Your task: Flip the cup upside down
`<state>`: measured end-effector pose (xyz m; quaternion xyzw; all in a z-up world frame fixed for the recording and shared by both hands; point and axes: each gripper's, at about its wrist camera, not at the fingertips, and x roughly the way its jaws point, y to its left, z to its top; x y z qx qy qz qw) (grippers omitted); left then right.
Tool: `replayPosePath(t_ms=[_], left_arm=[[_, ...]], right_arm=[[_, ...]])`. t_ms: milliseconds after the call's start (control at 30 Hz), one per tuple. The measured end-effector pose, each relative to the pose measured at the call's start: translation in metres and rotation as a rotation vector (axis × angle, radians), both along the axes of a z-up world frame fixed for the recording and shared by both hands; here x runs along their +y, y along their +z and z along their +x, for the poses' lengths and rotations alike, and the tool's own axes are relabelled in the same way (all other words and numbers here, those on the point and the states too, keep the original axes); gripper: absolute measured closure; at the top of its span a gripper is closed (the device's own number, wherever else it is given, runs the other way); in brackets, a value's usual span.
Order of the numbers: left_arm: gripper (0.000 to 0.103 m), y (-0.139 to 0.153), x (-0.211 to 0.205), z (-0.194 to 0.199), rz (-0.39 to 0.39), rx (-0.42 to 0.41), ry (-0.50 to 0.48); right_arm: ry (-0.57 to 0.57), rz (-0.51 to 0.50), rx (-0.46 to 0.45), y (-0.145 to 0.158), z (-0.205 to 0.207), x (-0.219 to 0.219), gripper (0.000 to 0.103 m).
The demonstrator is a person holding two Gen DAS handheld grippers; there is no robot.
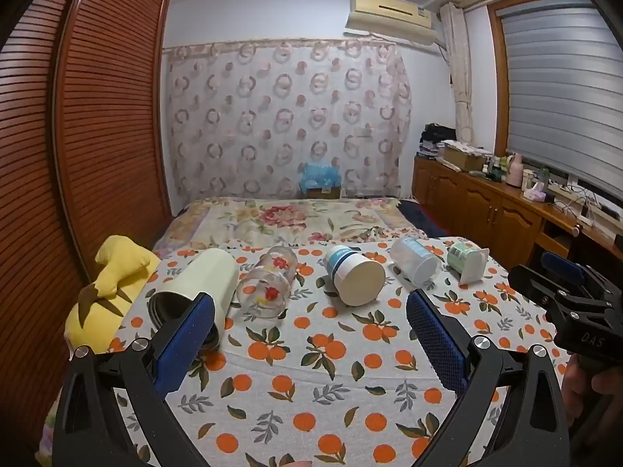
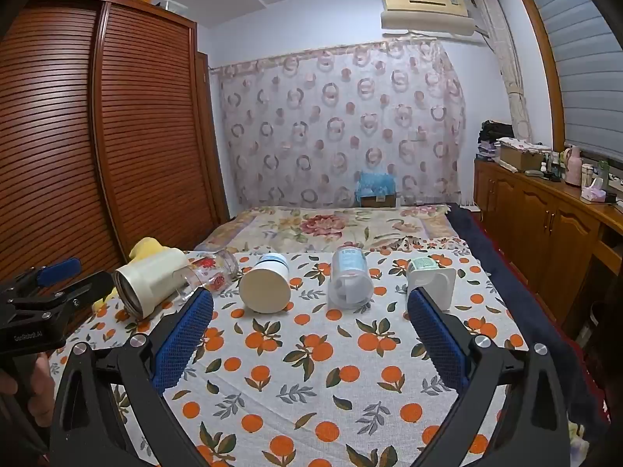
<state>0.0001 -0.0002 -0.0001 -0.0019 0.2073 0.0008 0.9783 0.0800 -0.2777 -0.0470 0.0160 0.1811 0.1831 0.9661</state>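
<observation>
Several cups lie on their sides in a row on an orange-print cloth [image 1: 311,381]. From left: a cream tumbler [image 1: 198,284] [image 2: 150,280], a clear glass with red flowers [image 1: 268,282] [image 2: 212,270], a white cup with blue bands [image 1: 354,274] [image 2: 266,282], a translucent cup [image 1: 414,260] [image 2: 348,276], and a white cup with a green label [image 1: 467,258] [image 2: 430,276]. My left gripper [image 1: 309,307] is open and empty, in front of the glass and the banded cup. My right gripper [image 2: 311,305] is open and empty, in front of the banded and translucent cups.
A yellow plush toy [image 1: 113,272] lies at the cloth's left edge beside a louvred wardrobe [image 1: 78,155]. A floral bedspread [image 1: 296,218] stretches behind the cups. A wooden sideboard [image 1: 486,202] with clutter runs along the right wall.
</observation>
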Motion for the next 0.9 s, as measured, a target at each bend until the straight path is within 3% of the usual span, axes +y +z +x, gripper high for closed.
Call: replayPosePath(t_ms=[900], left_arm=[[0.008, 0.0005, -0.0001, -0.0004, 0.000, -0.004, -0.002]], right_arm=[[0.001, 0.004, 0.005, -0.0001, -0.0003, -0.0003, 0.002]])
